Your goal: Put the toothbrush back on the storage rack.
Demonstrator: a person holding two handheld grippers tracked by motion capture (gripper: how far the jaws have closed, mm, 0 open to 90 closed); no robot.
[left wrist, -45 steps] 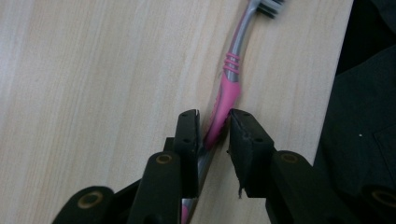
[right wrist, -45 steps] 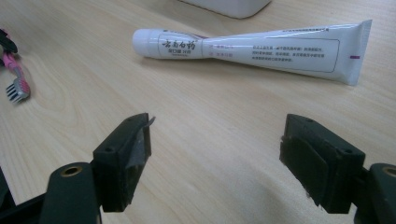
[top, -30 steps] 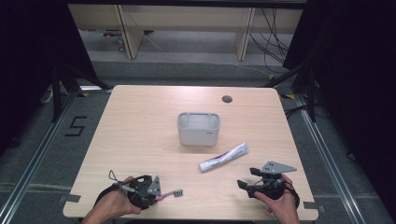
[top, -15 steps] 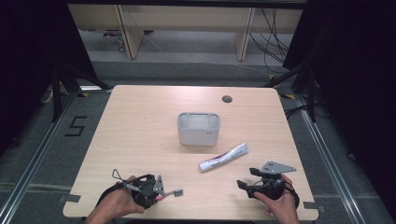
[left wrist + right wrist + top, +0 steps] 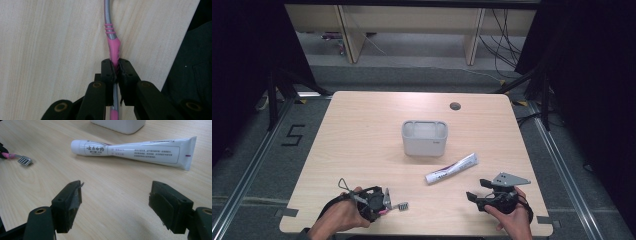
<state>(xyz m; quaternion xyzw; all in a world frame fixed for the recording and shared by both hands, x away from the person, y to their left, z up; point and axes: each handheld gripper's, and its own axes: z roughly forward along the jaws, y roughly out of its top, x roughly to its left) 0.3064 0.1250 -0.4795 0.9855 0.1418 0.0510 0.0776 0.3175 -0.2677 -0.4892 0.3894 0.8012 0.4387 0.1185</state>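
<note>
The left hand-held gripper (image 5: 384, 202) lies low at the near edge of the surface (image 5: 362, 135), the person's left hand (image 5: 343, 216) wrapped around it, its jaws pointing toward the right one. Its jaws are clamped on the pink and grey handle of a toothbrush (image 5: 112, 42), whose bristled head (image 5: 402, 205) sticks out just beyond the jaws. The right hand-held gripper (image 5: 477, 196) sits in the right hand (image 5: 512, 220) at the near right, grey plate on top, jaws spread wide and holding nothing. Just ahead of those open jaws lies a white toothpaste tube (image 5: 132, 151), flat on the wood, cap toward the left gripper. Farther beyond the tube stands a white holder (image 5: 424, 137) with compartments, near the middle of the pale wooden surface. A round hole (image 5: 455, 106) marks the far side. Grey floor, a taped "5" (image 5: 294, 135) and dark curtains surround it. The tube's printing is too small to read, and the toothbrush's rear end is hidden among the left jaws.
</note>
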